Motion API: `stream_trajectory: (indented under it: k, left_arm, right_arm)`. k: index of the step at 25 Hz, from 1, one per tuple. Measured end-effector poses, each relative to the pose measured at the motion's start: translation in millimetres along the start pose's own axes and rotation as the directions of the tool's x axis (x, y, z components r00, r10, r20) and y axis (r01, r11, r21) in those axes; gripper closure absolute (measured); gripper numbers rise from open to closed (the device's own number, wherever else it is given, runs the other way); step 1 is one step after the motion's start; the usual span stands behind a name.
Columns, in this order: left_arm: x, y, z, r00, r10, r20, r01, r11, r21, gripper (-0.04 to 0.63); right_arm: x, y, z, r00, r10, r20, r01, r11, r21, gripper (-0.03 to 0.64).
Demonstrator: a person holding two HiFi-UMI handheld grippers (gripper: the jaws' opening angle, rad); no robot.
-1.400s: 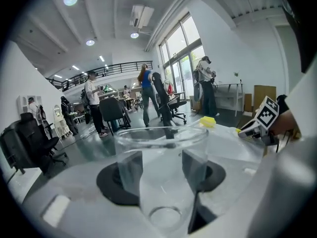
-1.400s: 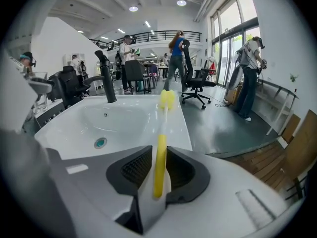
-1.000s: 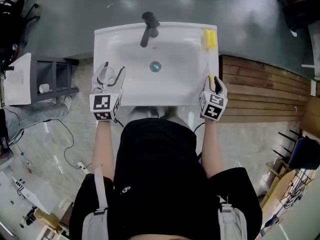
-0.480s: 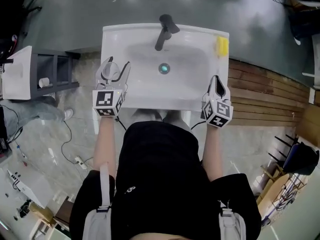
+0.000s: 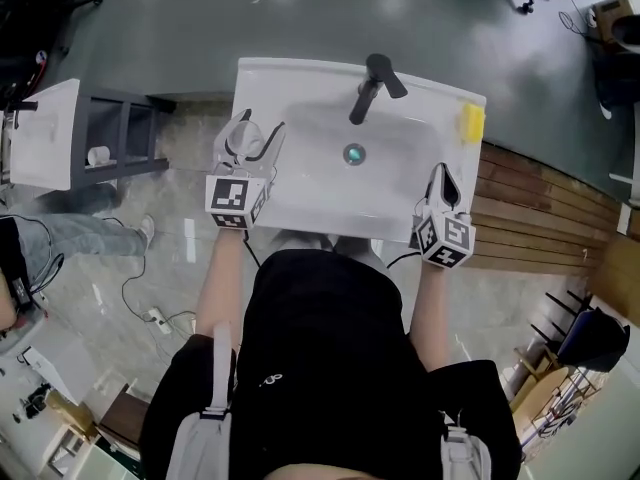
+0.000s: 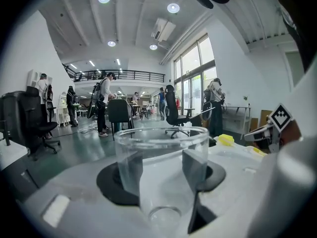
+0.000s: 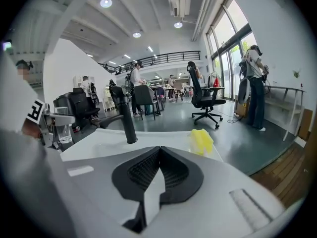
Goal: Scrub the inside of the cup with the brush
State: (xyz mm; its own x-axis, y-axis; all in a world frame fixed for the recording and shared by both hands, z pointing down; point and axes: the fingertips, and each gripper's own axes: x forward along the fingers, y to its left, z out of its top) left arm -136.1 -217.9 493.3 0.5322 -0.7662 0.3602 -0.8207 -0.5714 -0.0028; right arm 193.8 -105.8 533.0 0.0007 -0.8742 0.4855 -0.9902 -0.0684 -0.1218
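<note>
My left gripper [image 5: 250,140] is shut on a clear, empty cup [image 5: 244,138] and holds it upright over the left rim of the white sink [image 5: 320,183]. In the left gripper view the dark pads [image 6: 195,167] press on the cup [image 6: 161,148] from both sides. At the sink's right rim my right gripper [image 5: 441,180] is shut, and in the right gripper view its jaws [image 7: 159,150] meet with nothing showing between them. A yellow scrubbing thing [image 5: 472,121] lies on the sink's back right corner [image 7: 201,140]. A small yellow piece [image 6: 257,150] shows just under the right gripper; I cannot tell what it is.
A black faucet [image 5: 372,83] stands at the back of the basin above the drain [image 5: 354,153]. Left of the sink are a dark shelf unit [image 5: 115,133] and a white box [image 5: 40,133]. Wooden planks [image 5: 540,218] lie to the right. A person's leg [image 5: 60,233] and cables are on the floor.
The right gripper's jaws have closed at the sink's right rim. The head view has swung, so the sink now sits further right. The left gripper still holds the cup.
</note>
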Motion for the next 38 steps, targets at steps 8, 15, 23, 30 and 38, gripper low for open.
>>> stream_trajectory:
  k: [8,15,23,30,38]
  left_arm:
    - [15,21,-2,0.999,-0.030,0.012,0.030,1.000,-0.008,0.324]
    - [34,34,-2,0.997,-0.066,0.029,0.066,0.998,-0.010,0.324]
    - [57,50,-7,0.994,-0.096,0.043,0.096,0.995,0.004,0.324]
    - [76,56,-8,0.991,-0.123,0.053,0.121,0.992,0.046,0.324]
    - [98,68,-15,0.988,-0.136,0.069,0.133,0.990,0.052,0.324]
  right_arm:
    - [15,31,13,0.999,0.040,0.023,-0.041,0.999,0.036,0.625]
    - [23,52,23,0.997,0.064,0.043,-0.066,0.996,0.058,0.624]
    - [31,73,24,0.998,0.063,0.029,-0.064,0.997,0.047,0.624]
    - [32,80,22,0.999,0.036,0.003,-0.036,0.999,0.039,0.624]
    - [36,88,22,0.999,0.031,-0.009,-0.030,0.999,0.024,0.624]
